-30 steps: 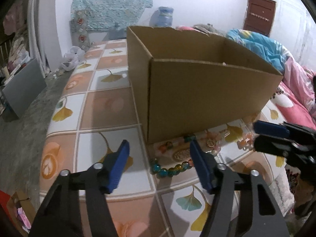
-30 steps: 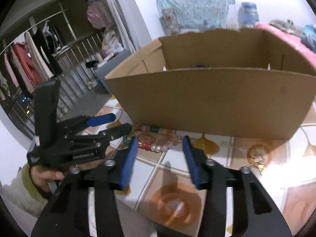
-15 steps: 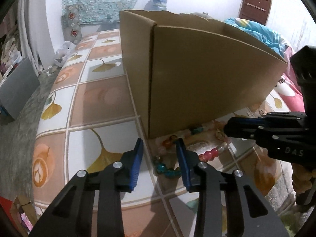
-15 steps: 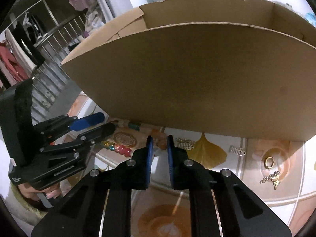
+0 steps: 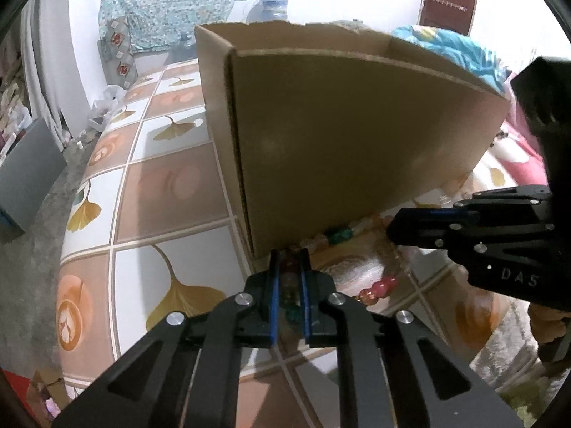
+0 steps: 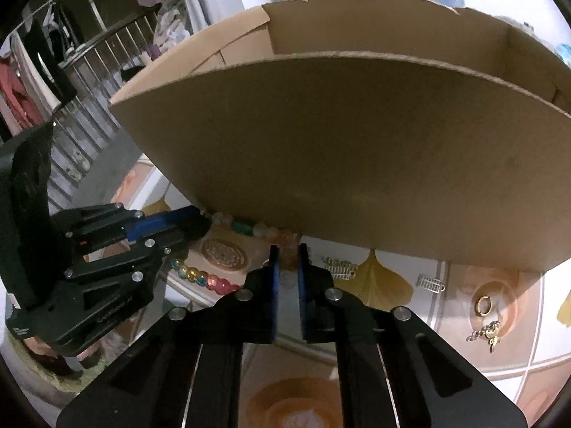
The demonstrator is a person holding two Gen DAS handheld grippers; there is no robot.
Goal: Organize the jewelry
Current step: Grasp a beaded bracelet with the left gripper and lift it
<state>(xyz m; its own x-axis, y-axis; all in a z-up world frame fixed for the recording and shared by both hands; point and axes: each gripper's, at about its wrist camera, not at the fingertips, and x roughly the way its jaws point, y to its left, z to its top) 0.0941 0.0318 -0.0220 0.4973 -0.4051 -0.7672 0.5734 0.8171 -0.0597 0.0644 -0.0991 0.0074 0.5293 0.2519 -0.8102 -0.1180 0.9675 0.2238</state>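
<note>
Both claws work on the same bead string (image 5: 378, 287), which lies on the tiled worktop (image 5: 167, 192) right against the foot of the box (image 5: 357, 142), the place where the jewelry is probably meant to go. The left claw (image 5: 288, 278) is closing and its blue pads already press on several beads at one end of the string, so it pinches the string there. The right claw (image 6: 285, 271) is closing too, and pale orange beads sit between its pads near the box wall; it seems to grip them, though the contact is a little blurred. Taking the string at two places is likely done so that it lifts as one line and does not swing or catch on the box edge. The left view shows the red and pink beads running from its claw toward the right claw (image 5: 410, 226), and a bed (image 5: 514, 164) behind the box. The right view shows more: a round gold pendant (image 6: 224, 252) inside the loop of beads, two small silver clasps (image 6: 339, 266), a gold ring (image 6: 483, 305) and a charm (image 6: 487, 331) lying well apart on the worktop, and part of the inside of the box
</note>
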